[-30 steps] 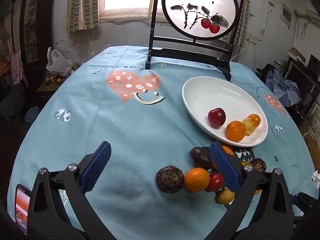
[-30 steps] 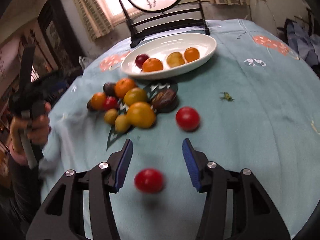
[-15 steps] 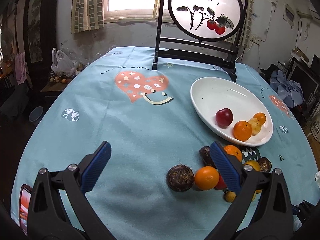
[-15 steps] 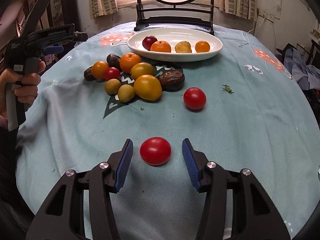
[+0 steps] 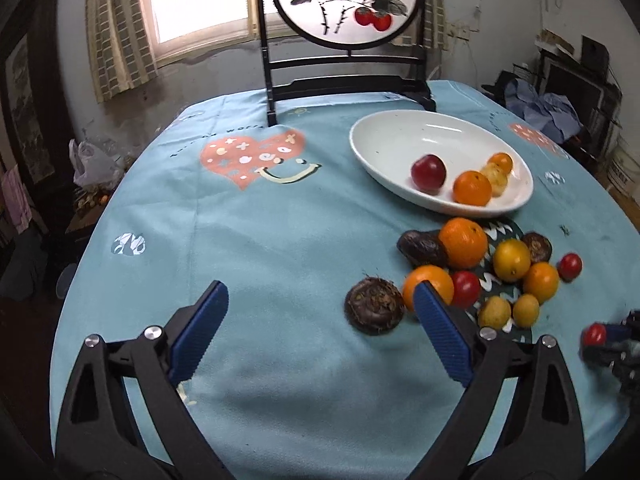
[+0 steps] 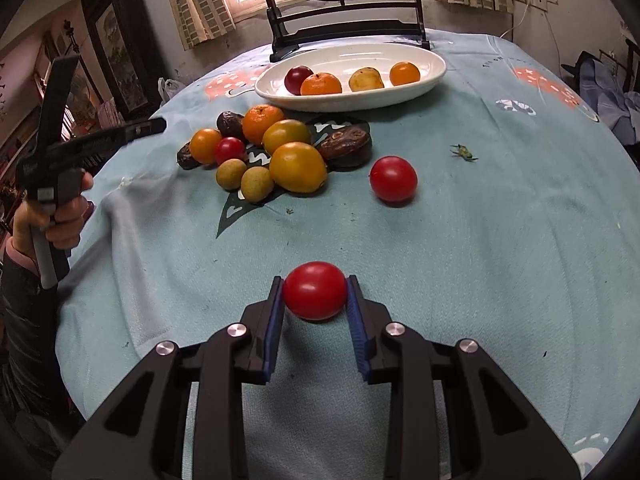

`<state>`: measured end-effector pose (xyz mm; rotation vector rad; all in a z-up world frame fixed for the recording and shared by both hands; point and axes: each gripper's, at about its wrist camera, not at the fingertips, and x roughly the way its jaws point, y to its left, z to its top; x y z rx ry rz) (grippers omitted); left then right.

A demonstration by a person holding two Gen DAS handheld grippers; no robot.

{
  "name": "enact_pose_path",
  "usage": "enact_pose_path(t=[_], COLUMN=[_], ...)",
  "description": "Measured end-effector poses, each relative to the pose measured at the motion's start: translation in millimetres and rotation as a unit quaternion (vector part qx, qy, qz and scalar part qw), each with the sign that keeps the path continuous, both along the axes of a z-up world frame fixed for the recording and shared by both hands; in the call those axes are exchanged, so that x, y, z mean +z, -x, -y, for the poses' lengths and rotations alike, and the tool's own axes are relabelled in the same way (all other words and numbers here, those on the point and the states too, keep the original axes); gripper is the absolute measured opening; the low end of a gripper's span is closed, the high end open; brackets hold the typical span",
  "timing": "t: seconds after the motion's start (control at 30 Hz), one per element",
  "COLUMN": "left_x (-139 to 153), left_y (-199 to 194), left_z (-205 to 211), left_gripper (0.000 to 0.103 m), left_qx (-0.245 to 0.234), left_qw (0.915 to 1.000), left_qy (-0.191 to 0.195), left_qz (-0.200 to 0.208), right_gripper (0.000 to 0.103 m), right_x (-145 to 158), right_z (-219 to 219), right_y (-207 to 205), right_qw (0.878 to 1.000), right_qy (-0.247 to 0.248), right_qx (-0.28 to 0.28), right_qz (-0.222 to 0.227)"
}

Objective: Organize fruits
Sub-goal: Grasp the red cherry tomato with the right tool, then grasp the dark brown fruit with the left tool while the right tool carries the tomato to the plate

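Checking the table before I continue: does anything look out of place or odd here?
A small green insect-like speck lies on the tablecloth right of the fruit pile; I cannot tell what it is. The cloth is rumpled at its left edge. Otherwise nothing stands out.

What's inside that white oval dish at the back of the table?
The white dish holds four fruits in a row: a dark red plum, an orange, a yellowish fruit and a smaller orange. Its near rim hides their undersides.
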<state>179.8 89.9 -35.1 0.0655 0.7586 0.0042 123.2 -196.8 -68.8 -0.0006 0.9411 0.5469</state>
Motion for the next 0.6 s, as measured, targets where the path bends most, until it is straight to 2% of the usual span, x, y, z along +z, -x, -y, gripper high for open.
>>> enact_pose_path(t=[0.1,0.23,0.33,0.6], left_x=[-10,-26,-35,-46], left_y=[1,-8,-16,-37], left_z=[10,19,19,20], left_gripper=[0.091,0.082,0.075,0.073], left_qx=[-0.024,-0.039,-0.041,-0.048], left_qw=[0.9994,0.9974,0.9964,0.9955], left_qy=[-0.022,-0.038,-0.037,-0.027], left_qz=[-0.012,-0.046,-0.064,-0.077], right_gripper=[0.031,0.031,0.031,0.032], right_x=[0,0,0,1], right_z=[0,1,2,4], right_y=[-1,-1,-1,0], right_qw=[1.0,1.0,1.0,1.0], right_qy=[-0.004,-0.007,-0.01,-0.023], right_qx=[0.0,-0.001,0.0,0.006], right_qz=[-0.002,-0.003,-0.004,-0.005])
